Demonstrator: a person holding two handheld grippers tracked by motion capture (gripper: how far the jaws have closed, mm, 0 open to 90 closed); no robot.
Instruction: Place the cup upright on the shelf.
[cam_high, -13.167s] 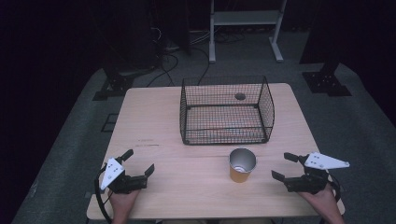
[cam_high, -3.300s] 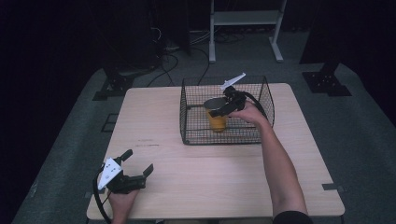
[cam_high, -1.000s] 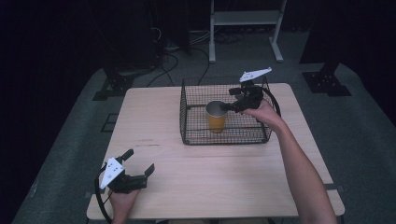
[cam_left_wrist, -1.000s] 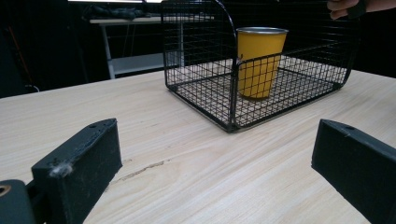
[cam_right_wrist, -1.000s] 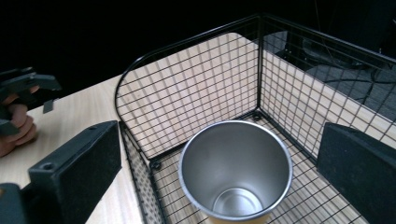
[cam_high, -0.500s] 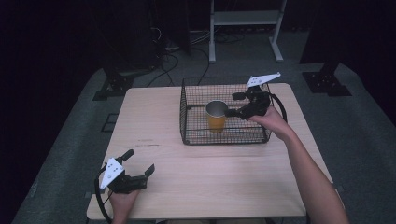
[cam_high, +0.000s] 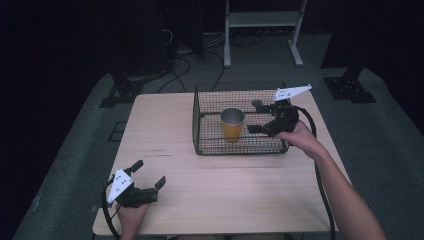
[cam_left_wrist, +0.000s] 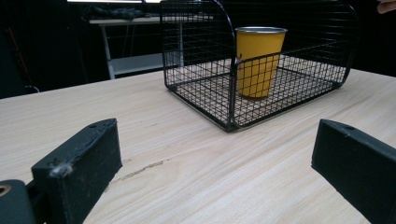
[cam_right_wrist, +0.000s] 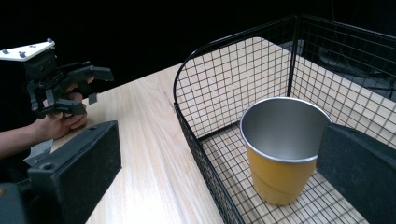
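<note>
A yellow cup with a steel inside (cam_high: 232, 124) stands upright in the black wire basket (cam_high: 200, 136) at the table's far middle. My right gripper (cam_high: 254, 116) hovers open inside the basket's right half, just right of the cup and apart from it. The right gripper view has the cup (cam_right_wrist: 285, 158) ahead between its spread jaws, and the basket wall (cam_right_wrist: 210, 88) to the left. My left gripper (cam_high: 148, 172) rests open near the table's front left corner, holding nothing. Its own view looks across the table at the basket (cam_left_wrist: 205, 88) and the cup (cam_left_wrist: 259, 60).
The wooden table (cam_high: 165, 125) has bare room left of and in front of the basket. A white metal frame (cam_high: 262, 20) and dark stands sit on the floor beyond the far edge. The right gripper's cable (cam_high: 320, 175) trails along the forearm.
The cup went from the table's front into the basket, carried by my right gripper. In the last second that gripper let go and drew back to the right. My left gripper stayed put.
</note>
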